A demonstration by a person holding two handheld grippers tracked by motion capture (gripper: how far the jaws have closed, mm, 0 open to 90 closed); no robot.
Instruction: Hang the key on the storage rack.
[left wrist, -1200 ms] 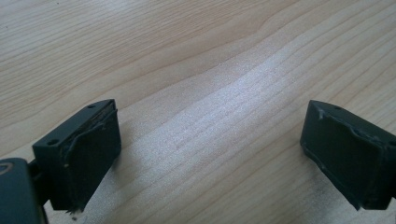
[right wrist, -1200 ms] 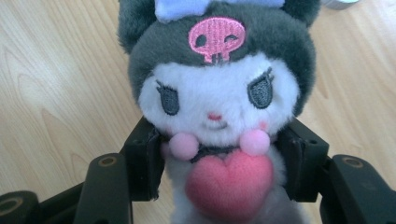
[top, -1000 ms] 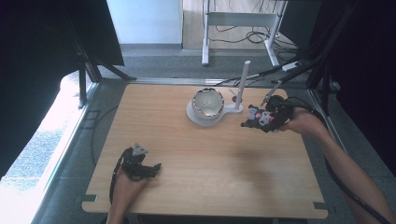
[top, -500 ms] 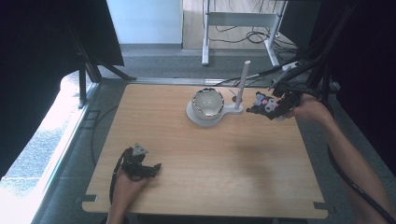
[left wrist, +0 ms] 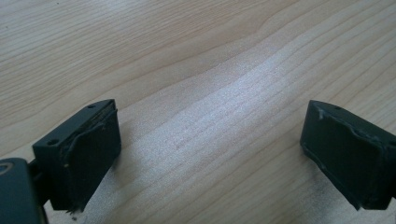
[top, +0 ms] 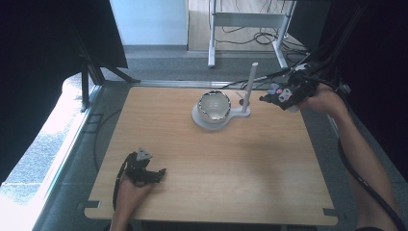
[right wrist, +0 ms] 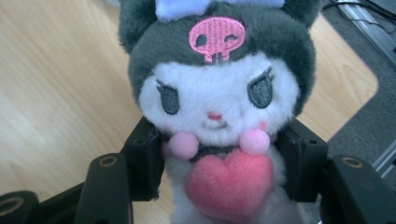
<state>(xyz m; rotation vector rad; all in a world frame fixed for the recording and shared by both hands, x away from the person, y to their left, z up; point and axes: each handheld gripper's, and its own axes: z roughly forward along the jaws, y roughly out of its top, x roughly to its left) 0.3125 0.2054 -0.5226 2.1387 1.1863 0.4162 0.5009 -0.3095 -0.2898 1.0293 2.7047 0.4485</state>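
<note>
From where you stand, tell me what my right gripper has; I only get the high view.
Observer: The right gripper is shut on a plush doll; its fingers press the doll's sides below the head.
Operator: Describe the doll.
Observer: Dark hood with a pink skull, white face, red heart on the chest.
Operator: Now check the left gripper.
Observer: The left gripper is open, with bare wooden table between its fingers.
</note>
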